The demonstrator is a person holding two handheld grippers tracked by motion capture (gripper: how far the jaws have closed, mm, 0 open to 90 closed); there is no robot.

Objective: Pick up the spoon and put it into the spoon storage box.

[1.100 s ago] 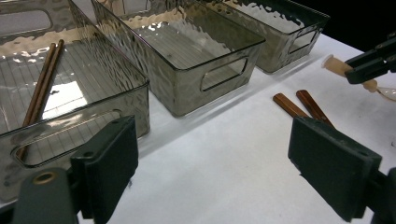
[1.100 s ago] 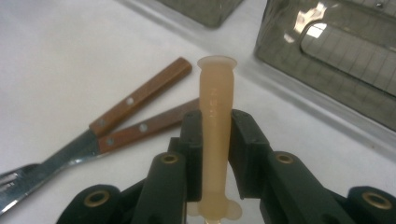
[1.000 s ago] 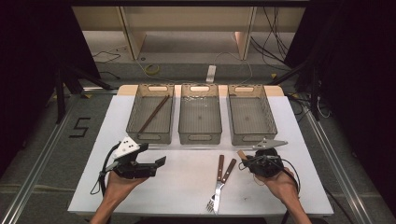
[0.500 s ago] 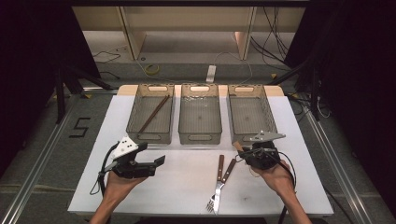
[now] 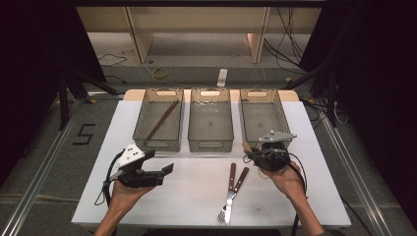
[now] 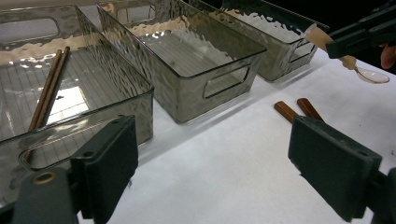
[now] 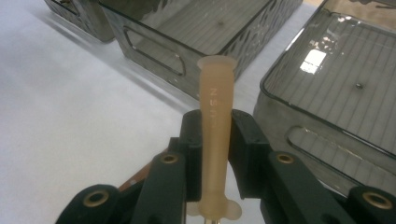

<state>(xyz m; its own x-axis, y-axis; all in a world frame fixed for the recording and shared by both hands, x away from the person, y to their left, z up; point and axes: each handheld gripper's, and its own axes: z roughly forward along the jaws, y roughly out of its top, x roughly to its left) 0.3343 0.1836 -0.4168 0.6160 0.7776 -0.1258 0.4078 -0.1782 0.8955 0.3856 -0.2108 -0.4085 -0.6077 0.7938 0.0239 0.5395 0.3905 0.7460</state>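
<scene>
The work looks like sorting cutlery into three smoky clear plastic bins at the far side of the white table (image 5: 305,196). The left bin (image 5: 142,129) already holds a pair of brown chopsticks (image 5: 161,119); the middle bin (image 5: 210,142) and the right bin (image 5: 282,118) look empty.

The right gripper (image 7: 215,140) has its jaws narrowed onto the pale, translucent handle of a plastic spoon (image 7: 215,135), the handle end pointing far, towards the bins. In the left gripper view the spoon's bowl (image 6: 372,75) hangs clear of the table, near the right bin's near end. The spoon is lifted but not yet in a bin; the right bin seems the likely place for it.

The left gripper (image 5: 166,169) hovers over the near left of the table, jaws wide and empty.

Left to do: a fork (image 5: 227,206) and a second wooden-handled utensil (image 5: 240,179) lie together on the table near the middle.

Writing: raised letters run along the spoon handle, too faint to read with confidence. A dark "5" (image 5: 84,133) is marked on the floor left of the table.
</scene>
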